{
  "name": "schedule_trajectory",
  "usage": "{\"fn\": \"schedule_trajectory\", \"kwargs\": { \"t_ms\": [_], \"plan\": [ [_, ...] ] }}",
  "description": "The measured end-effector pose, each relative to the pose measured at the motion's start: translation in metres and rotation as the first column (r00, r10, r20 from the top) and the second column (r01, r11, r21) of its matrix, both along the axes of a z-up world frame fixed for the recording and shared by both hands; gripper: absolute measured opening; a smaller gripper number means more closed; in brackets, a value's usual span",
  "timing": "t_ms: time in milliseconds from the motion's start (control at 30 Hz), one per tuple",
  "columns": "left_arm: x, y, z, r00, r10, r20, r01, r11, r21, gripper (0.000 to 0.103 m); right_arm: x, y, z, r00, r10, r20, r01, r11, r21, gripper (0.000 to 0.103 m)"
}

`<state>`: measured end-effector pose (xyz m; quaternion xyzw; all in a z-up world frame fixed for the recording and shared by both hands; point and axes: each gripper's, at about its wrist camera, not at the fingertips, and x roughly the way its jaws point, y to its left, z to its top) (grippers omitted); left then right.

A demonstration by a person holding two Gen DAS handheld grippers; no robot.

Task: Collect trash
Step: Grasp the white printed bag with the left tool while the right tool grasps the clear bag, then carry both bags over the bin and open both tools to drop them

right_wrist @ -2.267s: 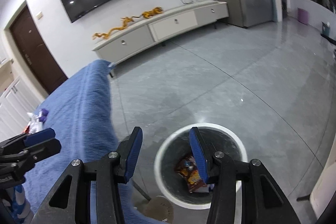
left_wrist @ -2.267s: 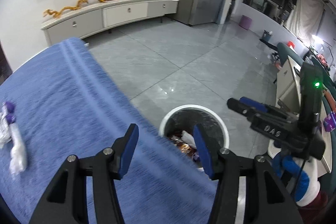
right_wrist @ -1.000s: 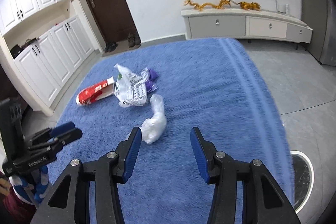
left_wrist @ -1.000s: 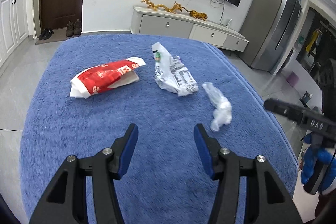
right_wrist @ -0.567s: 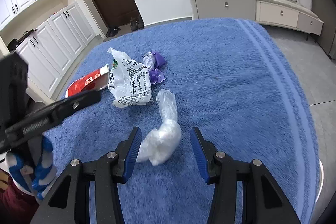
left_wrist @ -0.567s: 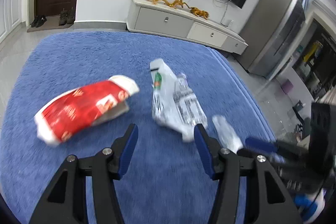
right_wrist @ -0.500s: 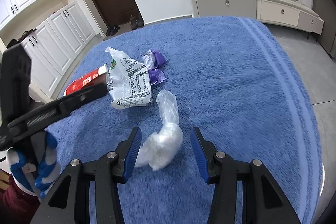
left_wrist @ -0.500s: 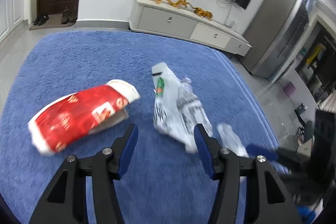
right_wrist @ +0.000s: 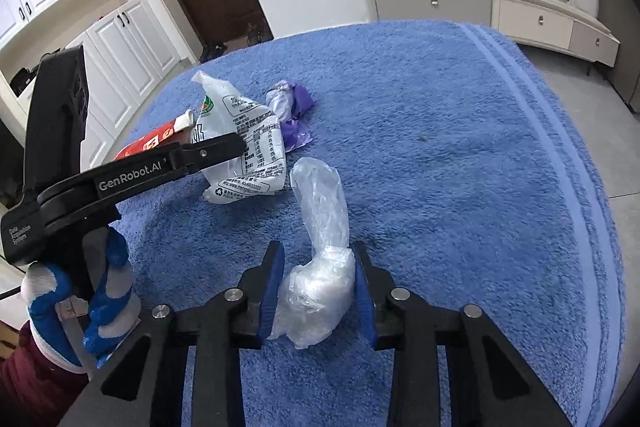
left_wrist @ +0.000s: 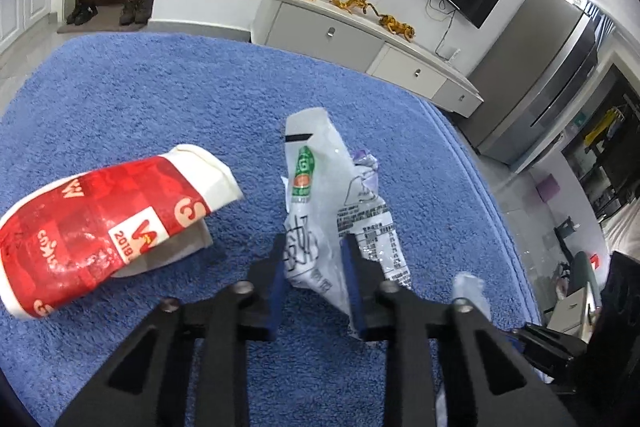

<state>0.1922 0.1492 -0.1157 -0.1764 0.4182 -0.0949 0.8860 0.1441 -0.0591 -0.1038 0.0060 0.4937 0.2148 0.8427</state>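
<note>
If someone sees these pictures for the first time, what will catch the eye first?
Probably the red cup, crushed and lying on its side at the left of the blue rug. Next, the two catches: the left gripper has its fingers around the printed white bag, and the right gripper has its fingers around a clear plastic wad.

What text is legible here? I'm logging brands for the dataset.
"GenRobot.AI": side of the left gripper.
"Data Acquisition System": its body, tiny.
"2019": red paper cup; other letters partial.
White printed bag: fine print, too small to read.
</note>
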Motion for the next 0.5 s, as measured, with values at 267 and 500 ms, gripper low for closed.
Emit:
{"fn": "schedule_trajectory", "kwargs": {
  "t_ms": [267, 500],
  "plan": [
    [-0.018, 0.002, 0.007, 1.000, -0.007, 0.000, 0.007, 0.999, -0.040, 0.009, -0.019, -0.021, 0.010, 0.999, -0.044, 0.022, 0.044, 0.999, 0.010, 0.031],
    [-0.053, 0.005, 0.028, 0.998, -0.033, 0.051, 0.036, 0.998, -0.057, 0.008, -0.037, -0.039, 0.025, 0.995, -0.082, 0.053, 0.080, 0.996, 0.036, 0.031]
  ]
}}
